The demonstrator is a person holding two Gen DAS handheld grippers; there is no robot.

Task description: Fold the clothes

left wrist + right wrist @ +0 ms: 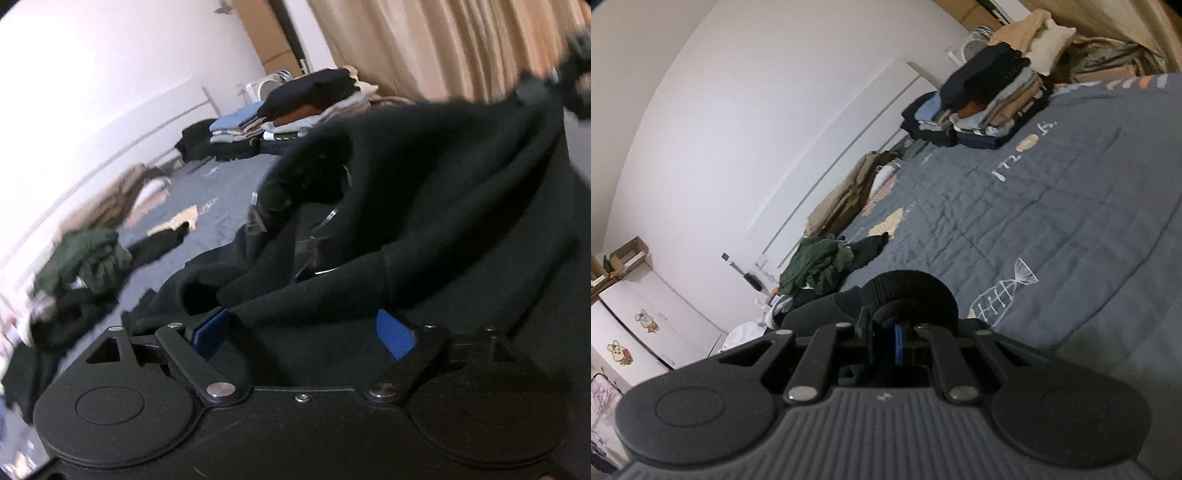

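A black sweatshirt (443, 221) fills the right half of the left wrist view, lifted and stretched toward the upper right. My left gripper (303, 330) has its jaws wide apart. A thick fold of that sweatshirt lies between the blue pads (212, 328), whose inner faces still show. The fingertips are buried under the cloth. In the right wrist view my right gripper (901, 332) is shut on a black ribbed cuff (908, 291), which curls up over the fingers. The black sleeve trails off to the left.
A grey quilted bed cover (1052, 221) with fish drawings spreads out ahead. Stacks of folded clothes (986, 107) stand at its far end. A crumpled green garment (812, 266) and a tan one (846, 195) lie along the wall side. A white cabinet (646, 332) stands lower left.
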